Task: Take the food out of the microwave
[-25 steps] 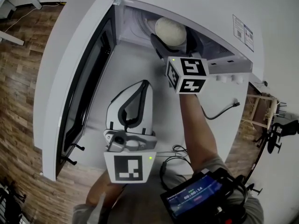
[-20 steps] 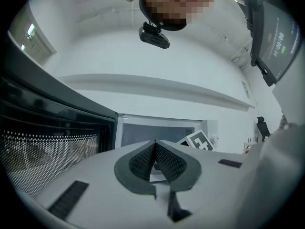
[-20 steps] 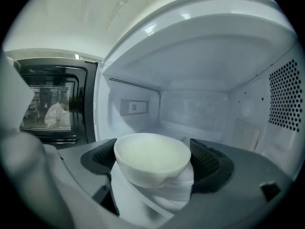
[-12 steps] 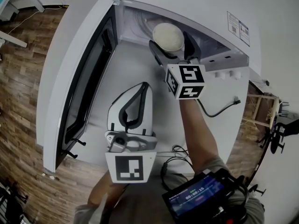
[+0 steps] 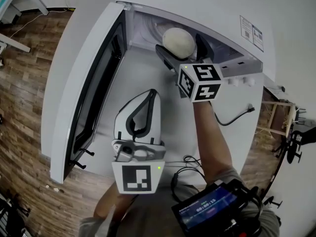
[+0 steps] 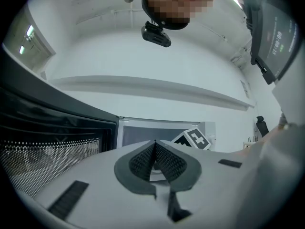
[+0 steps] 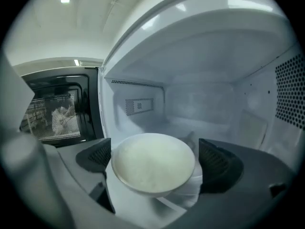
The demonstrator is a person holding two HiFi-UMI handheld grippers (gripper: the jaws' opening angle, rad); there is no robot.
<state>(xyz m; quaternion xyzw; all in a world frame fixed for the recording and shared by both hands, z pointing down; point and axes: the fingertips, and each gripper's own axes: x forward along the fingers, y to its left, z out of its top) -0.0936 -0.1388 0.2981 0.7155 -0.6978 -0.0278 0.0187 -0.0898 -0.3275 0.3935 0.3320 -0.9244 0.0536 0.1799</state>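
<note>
our right gripper (image 5: 180, 46) reaches into the microwave (image 7: 224, 94), jaws just opened wide either side of the bowl of food (image 7: 153, 162), not gripping it; bowl's inside the cavity. our left gripper (image 6: 155, 146) is clenched, empty, outside nr the door (image 5: 81, 102)

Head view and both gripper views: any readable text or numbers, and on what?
"00:00:15": faint, on the screen at the person's front; the smaller line above it is unreadable.
Stickers on the microwave top: too small to read.
Small panel on the microwave's inner left wall: blurred, nothing legible.
</note>
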